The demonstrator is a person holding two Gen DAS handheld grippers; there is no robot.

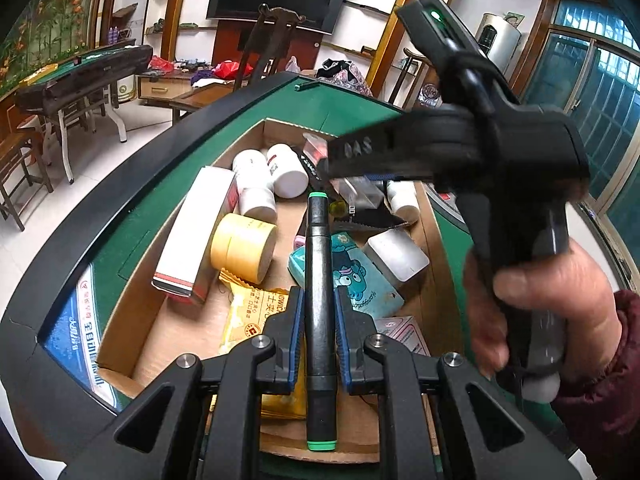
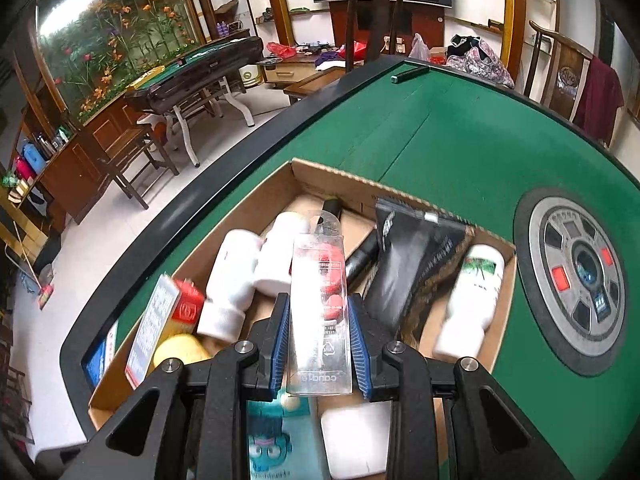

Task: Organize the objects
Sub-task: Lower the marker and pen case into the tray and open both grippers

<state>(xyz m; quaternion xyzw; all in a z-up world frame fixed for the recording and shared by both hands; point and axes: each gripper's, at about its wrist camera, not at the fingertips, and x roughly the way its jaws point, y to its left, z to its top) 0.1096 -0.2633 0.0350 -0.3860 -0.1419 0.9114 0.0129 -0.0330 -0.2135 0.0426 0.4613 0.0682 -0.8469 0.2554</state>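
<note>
Left view, nearest: your left gripper (image 1: 320, 312) is closed down on a black marker (image 1: 319, 312) with green ends. The blue pads (image 1: 297, 332) press both sides of its barrel, which runs straight out along the fingers. It hangs over the cardboard box (image 1: 132, 320).

Under it, by the box's near wall: a yellow snack packet (image 1: 248, 320) and a teal cartoon pack (image 1: 360, 276). Just beyond them lie a roll of yellow tape (image 1: 244, 248), a long white carton (image 1: 192, 236) along the box's left wall, and a grey-white block (image 1: 398, 256) toward the right wall. Toward the far wall sit white bottles (image 1: 286, 172), bunched together.

Your right hand (image 1: 540, 300) holds the right gripper (image 1: 320, 152) across the far part of the box.

Right view, nearest: that right gripper (image 2: 319, 332) is clamped on a clear plastic case (image 2: 318, 312) with red pieces inside, pads on both long sides. The case stands clear above the box contents.

Below and beyond it: white bottles (image 2: 236, 280) to the left, a black pouch (image 2: 396, 264) to the right, and another white bottle (image 2: 472, 300) against the box's right wall (image 2: 508, 280).

The box sits on the green tabletop (image 2: 460, 140), near its left edge. A round grey hub (image 2: 576, 280) is set in the felt just right of the box. A small dark stick (image 2: 410, 72) lies at the tabletop's far edge.
</note>
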